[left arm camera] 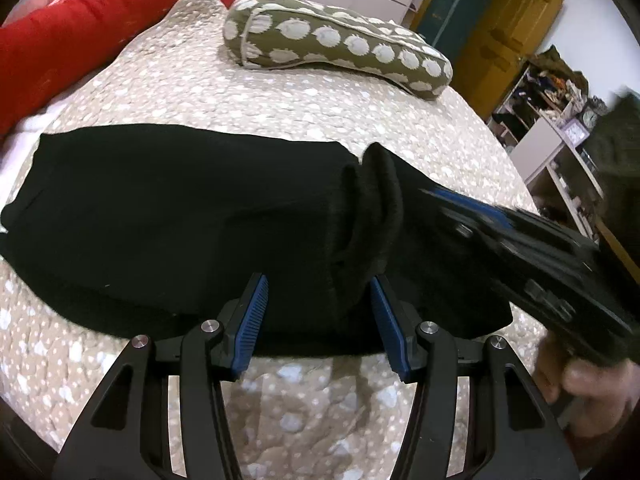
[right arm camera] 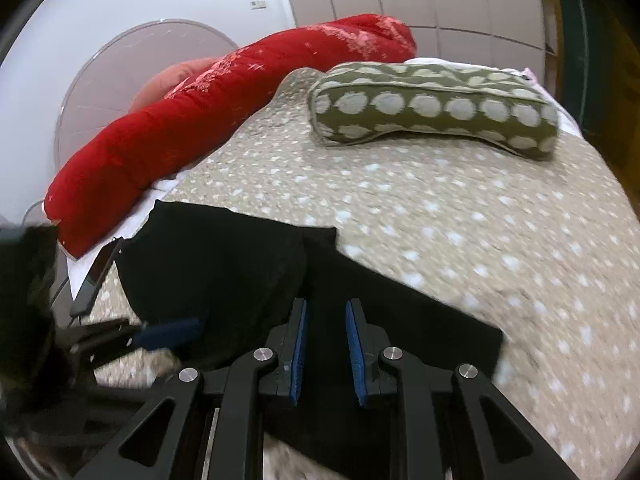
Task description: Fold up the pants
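1. I am holding two grippers: my left gripper (left arm camera: 320, 292) is standing spread over the near edge of one pair of black pants (left arm camera: 168, 216), and my right gripper (right arm camera: 326, 316) is sitting apart too, pinching nothing.
2. The pants are lying just ahead of both, on one quilt (left arm camera: 320, 112).
3. Beyond them, one spotted bolster (right arm camera: 432, 108) and one red bolster (right arm camera: 192, 120) are resting.
4. I am seeing no readable writing.

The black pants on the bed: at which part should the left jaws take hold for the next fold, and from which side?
Grip the black pants at their near edge, where the cloth lies flat on the quilt. Come in low from the front; the left gripper is open and straddles that edge already.
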